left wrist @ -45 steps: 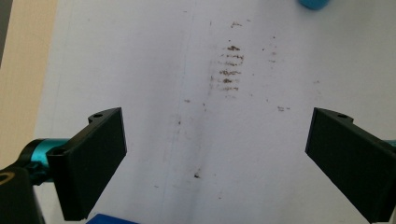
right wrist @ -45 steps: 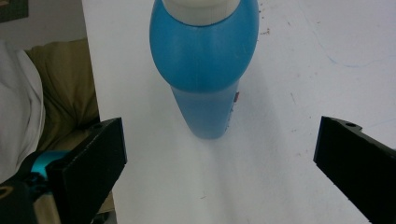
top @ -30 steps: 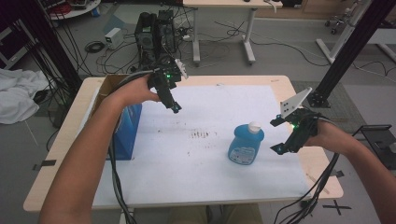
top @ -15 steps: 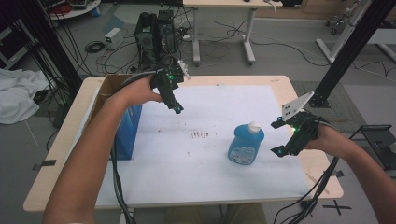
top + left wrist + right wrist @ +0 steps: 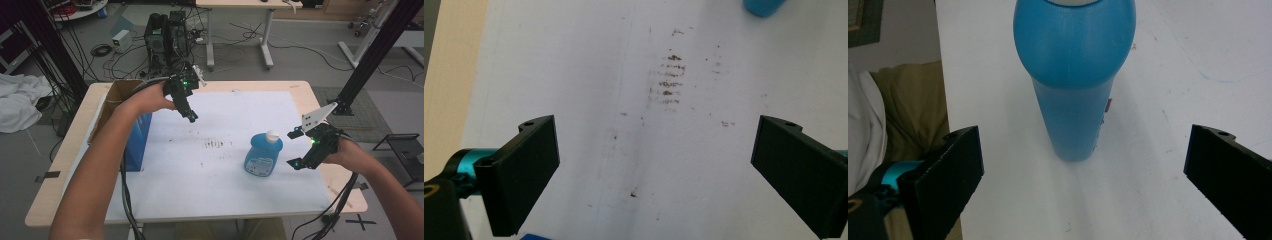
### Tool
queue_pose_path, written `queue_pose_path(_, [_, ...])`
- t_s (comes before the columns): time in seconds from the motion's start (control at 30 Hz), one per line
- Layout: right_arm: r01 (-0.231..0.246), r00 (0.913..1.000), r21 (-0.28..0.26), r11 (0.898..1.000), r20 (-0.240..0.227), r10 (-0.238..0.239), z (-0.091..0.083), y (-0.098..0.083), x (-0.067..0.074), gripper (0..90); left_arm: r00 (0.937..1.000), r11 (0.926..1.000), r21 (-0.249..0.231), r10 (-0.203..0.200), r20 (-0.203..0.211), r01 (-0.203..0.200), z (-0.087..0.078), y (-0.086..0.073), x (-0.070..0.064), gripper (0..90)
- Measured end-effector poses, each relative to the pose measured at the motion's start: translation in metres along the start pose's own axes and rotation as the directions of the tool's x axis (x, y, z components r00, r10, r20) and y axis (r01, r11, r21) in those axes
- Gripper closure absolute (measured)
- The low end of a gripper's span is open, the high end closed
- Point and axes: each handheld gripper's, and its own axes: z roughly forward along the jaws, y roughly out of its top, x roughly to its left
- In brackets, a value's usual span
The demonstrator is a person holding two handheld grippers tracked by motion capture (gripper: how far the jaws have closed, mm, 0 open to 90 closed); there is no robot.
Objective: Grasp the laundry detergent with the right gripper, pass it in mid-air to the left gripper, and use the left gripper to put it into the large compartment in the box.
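Wooden table (image 5: 70, 150), topped by a white sheet (image 5: 210, 180) over most of its surface. Dark smudges (image 5: 215, 144) near the sheet's middle, seen close in the left gripper view (image 5: 670, 80) as short rows of brown marks.

At the table's left edge, an open cardboard box (image 5: 116, 95) with a blue side (image 5: 137, 142), partly behind the left forearm.

Right of the smudges, a blue bottle (image 5: 263, 154) with a white cap (image 5: 272, 135) — upright on the sheet, touched by nothing. In the right gripper view, rounded shoulder above a narrower body (image 5: 1074, 85), base on the sheet.

Left gripper (image 5: 189, 114) held above the sheet's far left part, just right of the box, pointing down at the sheet. Jaws spread wide in its own view (image 5: 656, 170), nothing between them but bare sheet; a sliver of the bottle at the top edge (image 5: 764, 6).

Right gripper (image 5: 295, 150) just right of the bottle, near but apart from it, grey plate on top. Jaws spread wide (image 5: 1083, 175), aimed at the bottle — the bottle standing beyond the tips and centred in the gap, not yet between them.
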Motion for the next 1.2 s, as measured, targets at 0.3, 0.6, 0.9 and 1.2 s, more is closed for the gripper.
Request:
queue_pose_path(0.3, [0.006, 1.0, -0.03, 1.0, 0.002, -0.006, 0.007, -0.006, -0.002, 1.5, 1.0, 0.9999, 0.009, 0.004, 0.001, -0.004, 0.001, 0.0, -0.001, 5.2])
queue_pose_path(0.6, [-0.022, 0.9998, -0.074, 0.997, -0.003, 0.021, 0.018, -0.01, -0.002, 1.5, 0.9996, 0.9994, -0.019, -0.028, 0.0, 0.028, 0.004, -0.001, -0.002, 5.2])
queue_pose_path(0.9, [-0.039, 0.9992, -0.11, 0.993, -0.009, 0.038, 0.025, -0.013, -0.001, 1.6, 1.0, 0.9999, 0.011, 0.003, 0.002, -0.003, 0.002, 0.0, 0.0, 5.2])
queue_pose_path(1.2, [-0.064, 0.9979, -0.134, 0.989, -0.01, 0.063, 0.035, -0.017, 0.001, 1.5, 1.0, 1.0, 0.009, 0.002, -0.002, -0.002, 0.001, -0.001, -0.001, 5.2])
